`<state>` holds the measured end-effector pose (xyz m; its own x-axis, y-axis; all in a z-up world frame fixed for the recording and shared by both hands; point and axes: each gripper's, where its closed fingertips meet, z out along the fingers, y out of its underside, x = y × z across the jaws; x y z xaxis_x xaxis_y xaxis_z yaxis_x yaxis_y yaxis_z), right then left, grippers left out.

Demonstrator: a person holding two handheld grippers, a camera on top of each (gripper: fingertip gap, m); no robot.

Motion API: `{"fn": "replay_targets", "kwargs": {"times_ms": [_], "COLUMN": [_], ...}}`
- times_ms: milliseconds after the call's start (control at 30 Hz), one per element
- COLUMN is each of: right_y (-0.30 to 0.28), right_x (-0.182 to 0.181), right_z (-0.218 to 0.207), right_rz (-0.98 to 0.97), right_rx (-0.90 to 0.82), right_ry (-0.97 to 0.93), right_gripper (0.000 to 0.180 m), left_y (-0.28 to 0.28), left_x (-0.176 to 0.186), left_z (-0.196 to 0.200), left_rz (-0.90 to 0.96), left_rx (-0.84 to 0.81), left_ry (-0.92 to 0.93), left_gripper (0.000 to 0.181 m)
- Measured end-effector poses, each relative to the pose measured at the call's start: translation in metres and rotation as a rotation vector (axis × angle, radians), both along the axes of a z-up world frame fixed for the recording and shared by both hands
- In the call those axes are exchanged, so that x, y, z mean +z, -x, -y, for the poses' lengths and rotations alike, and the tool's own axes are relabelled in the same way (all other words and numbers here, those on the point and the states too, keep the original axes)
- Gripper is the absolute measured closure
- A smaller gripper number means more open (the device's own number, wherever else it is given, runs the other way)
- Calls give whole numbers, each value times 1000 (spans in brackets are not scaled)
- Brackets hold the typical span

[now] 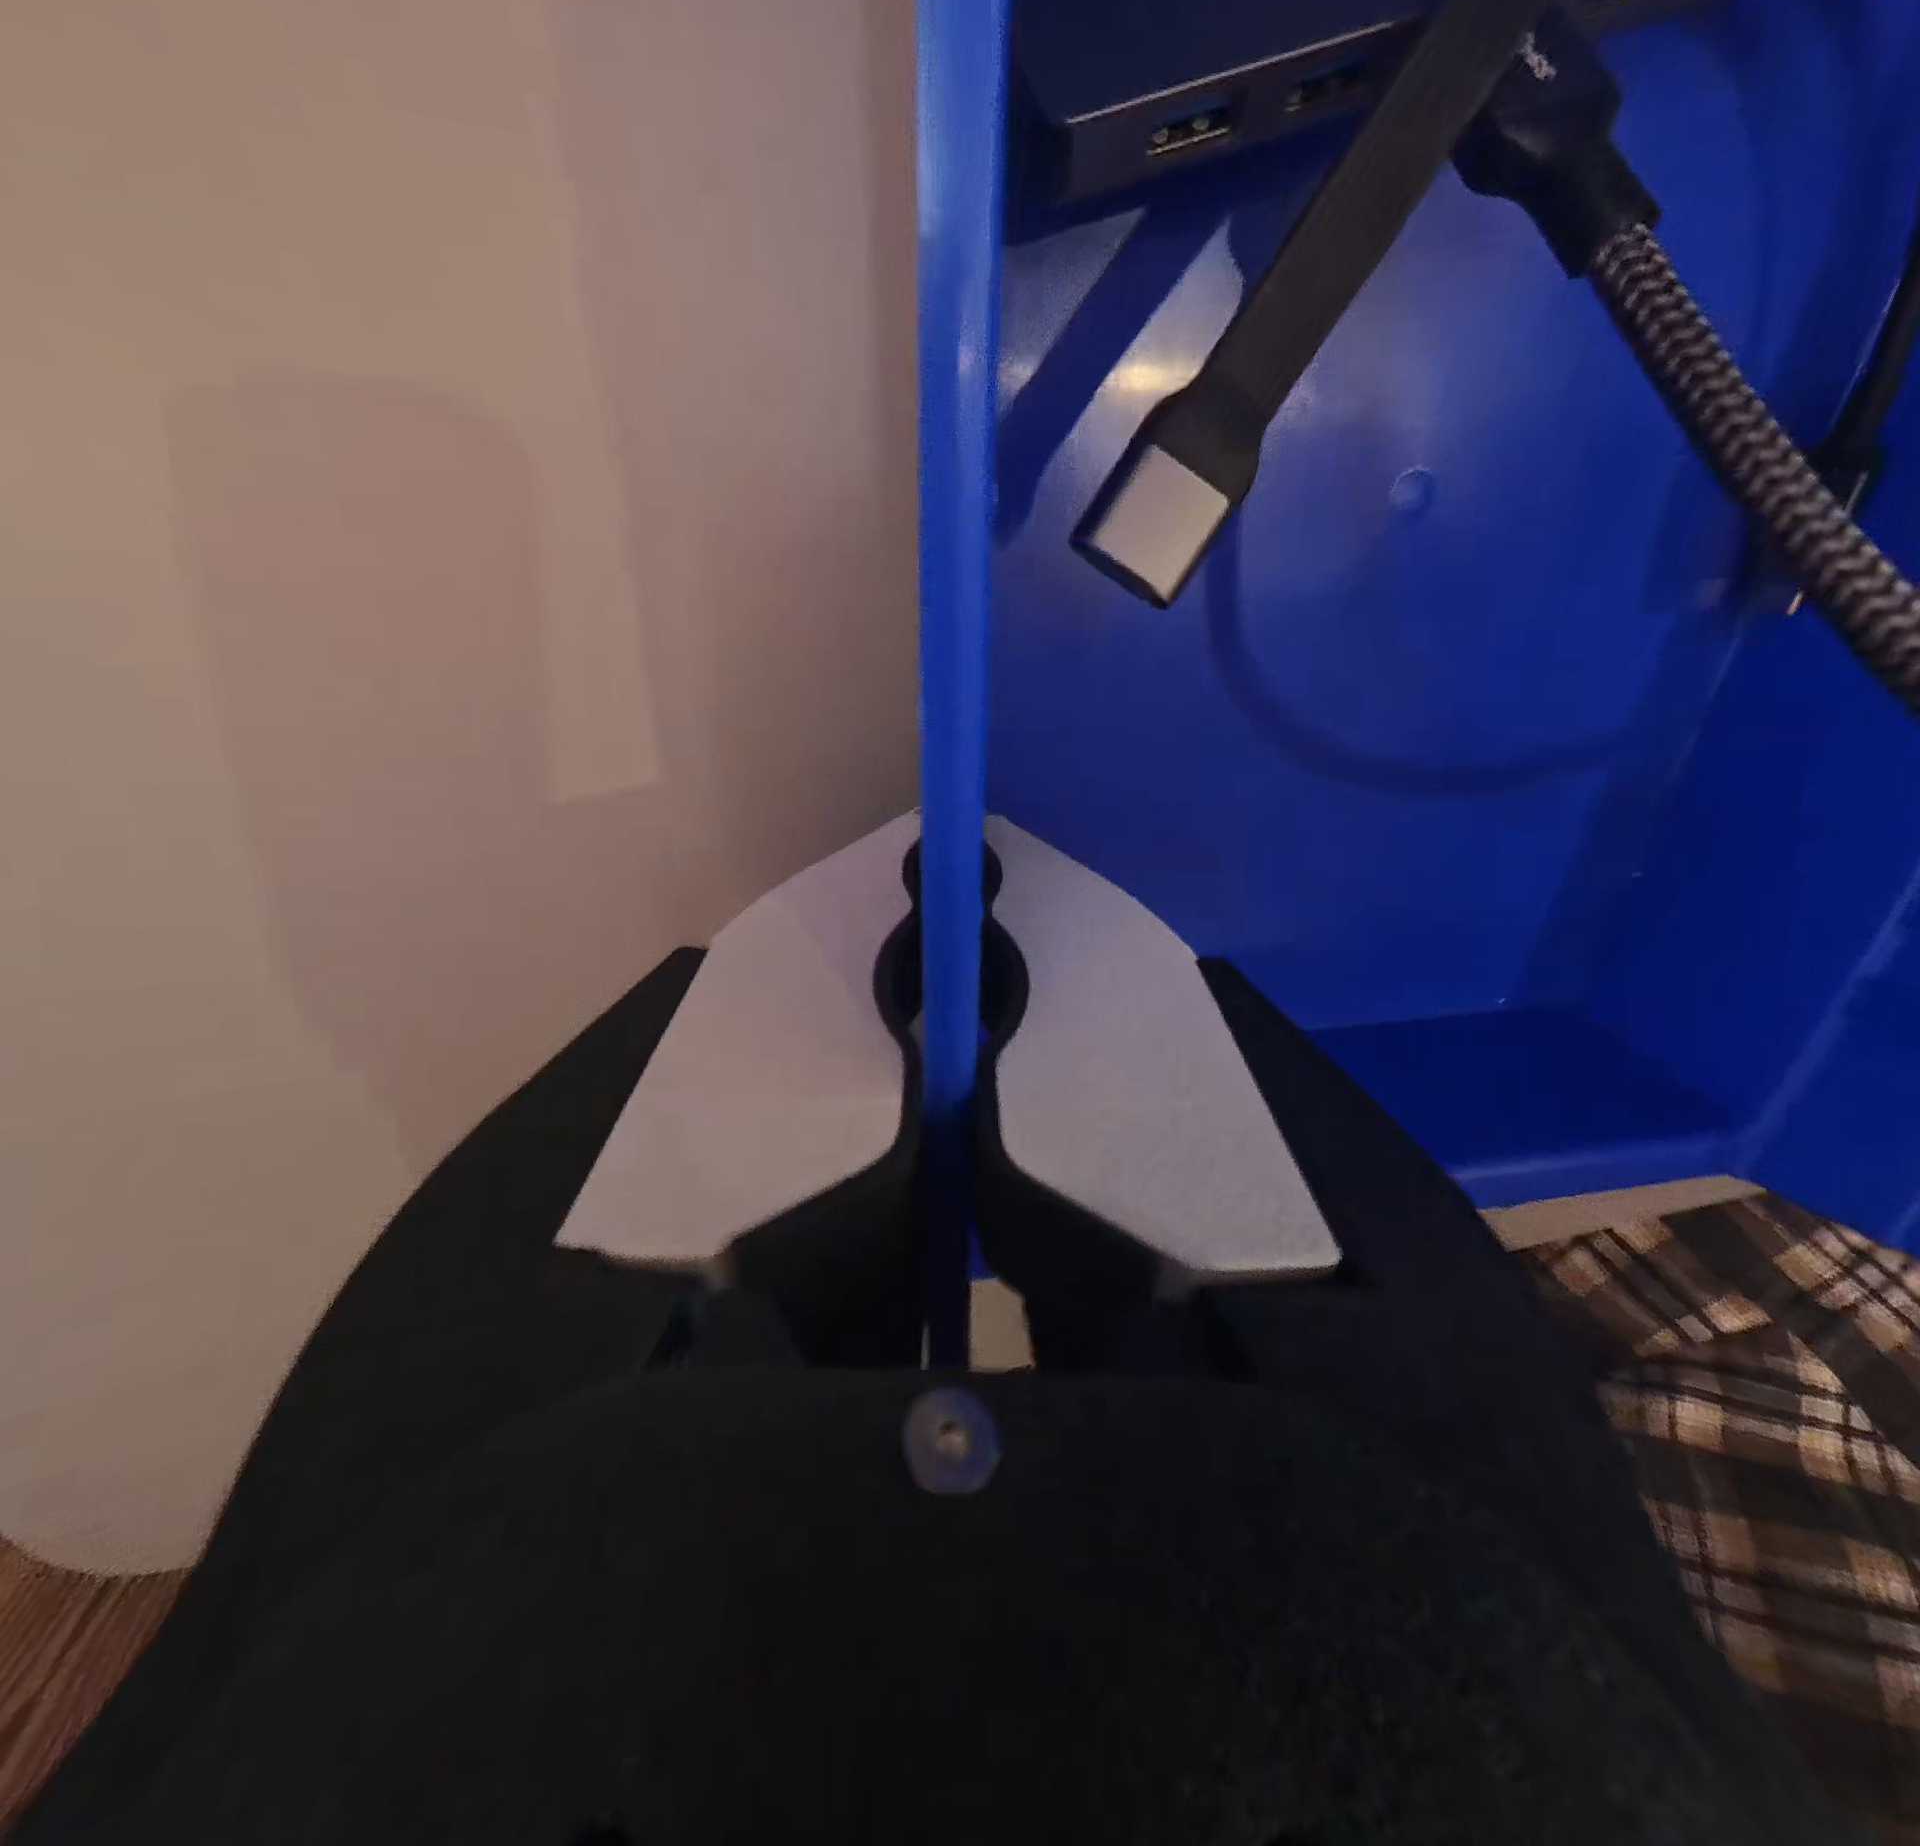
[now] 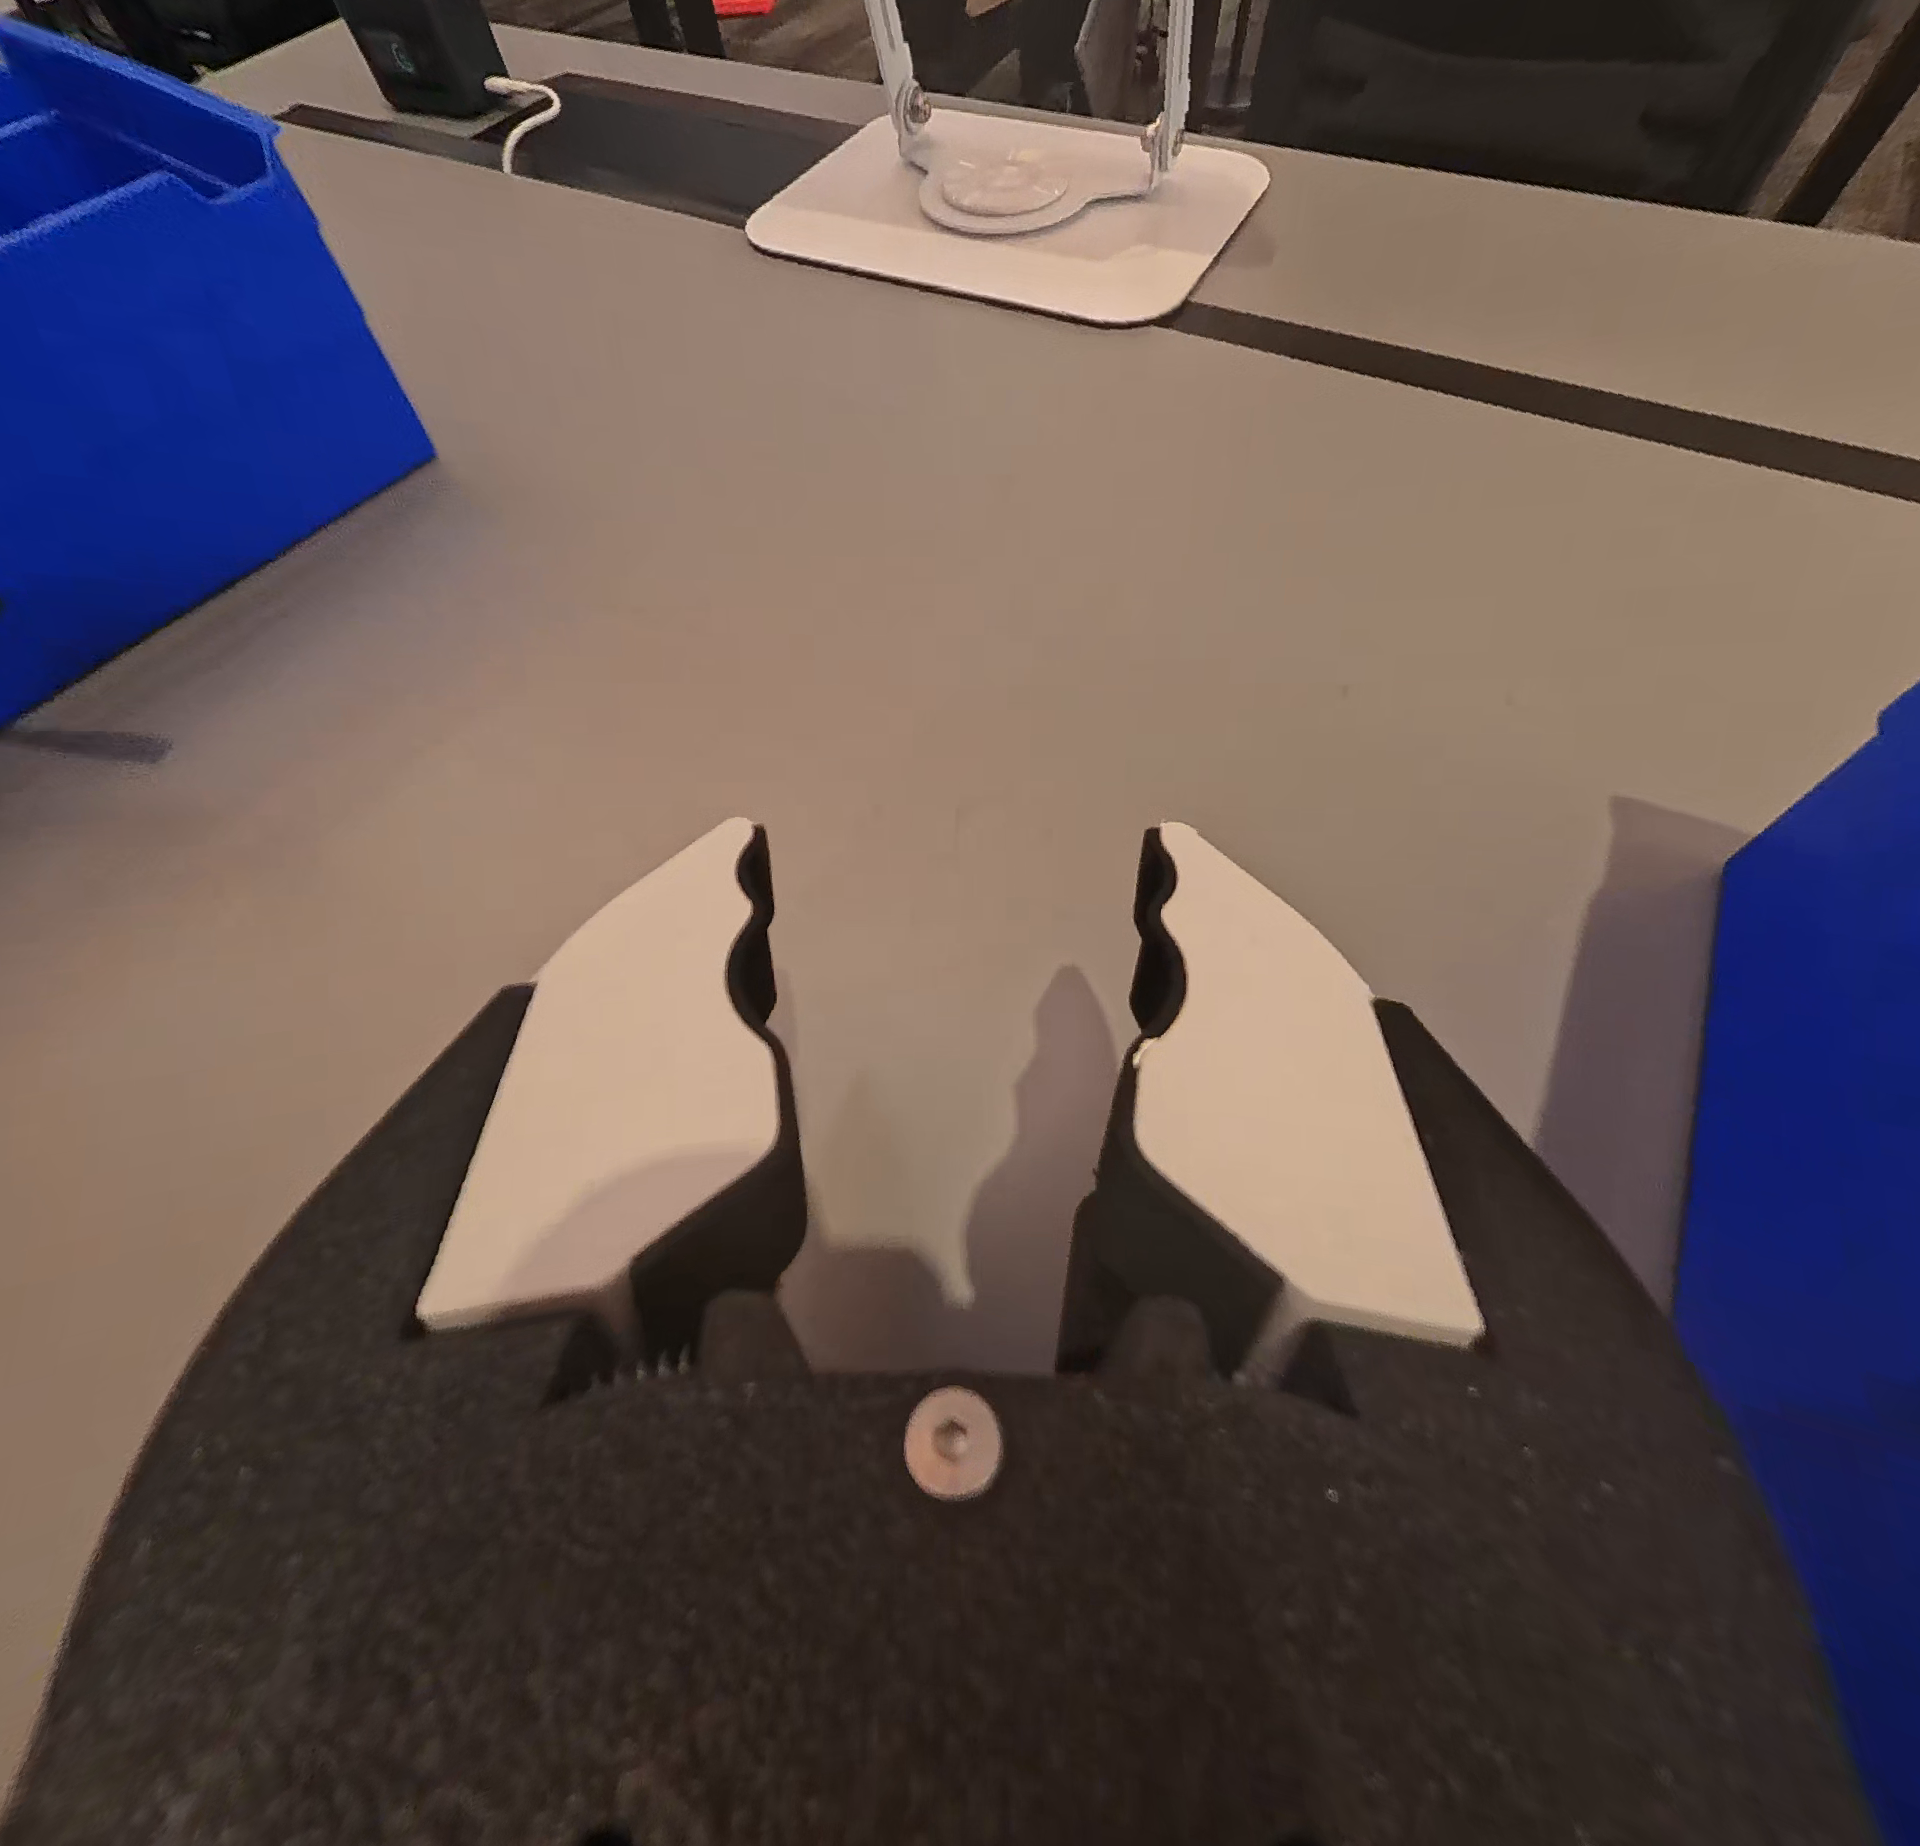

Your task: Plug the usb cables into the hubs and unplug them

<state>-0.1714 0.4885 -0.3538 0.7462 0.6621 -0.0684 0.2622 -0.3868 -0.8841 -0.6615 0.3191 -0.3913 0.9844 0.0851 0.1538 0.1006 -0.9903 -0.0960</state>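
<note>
In the left wrist view my left gripper (image 1: 951,861) is shut on the thin side wall (image 1: 951,549) of a blue bin (image 1: 1455,757). Both pads press on the wall. Inside the bin lies a black hub (image 1: 1174,82) with open ports. A flat black cable ends in a loose silver plug (image 1: 1153,523). A braided cable (image 1: 1745,456) has its black plug at the hub. In the right wrist view my right gripper (image 2: 956,861) is open and empty above the grey table (image 2: 935,601).
A second blue bin (image 2: 156,394) stands at the left, and the outer wall of another blue bin (image 2: 1808,1225) is close on the right. A white stand base (image 2: 997,227) and a small black device (image 2: 416,30) sit at the table's far edge. Plaid cloth (image 1: 1714,1433) shows below the bin. There is about 50 cm between the tips of the two grippers.
</note>
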Motion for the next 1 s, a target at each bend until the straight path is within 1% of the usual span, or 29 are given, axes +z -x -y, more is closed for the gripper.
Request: {"fn": "replay_targets", "kwargs": {"times_ms": [267,567,800,1000], "right_y": [1,2,1,2], "right_x": [-2,-14,-20,-20], "right_z": [0,-2,-5,-6], "right_rz": [7,39,39,33], "right_rx": [-1,-8,-15,-26], "right_ry": [-2,24,43,44], "right_gripper": [117,119,121,122], "left_y": [68,140,183,206], "left_x": [1,2,3,3], "left_z": [28,56,77,83], "left_rz": [3,-6,-12,-14], "left_rx": [103,197,205,174], "left_ry": [-8,-14,-19,-26], "left_gripper": [177,177,177,177]}}
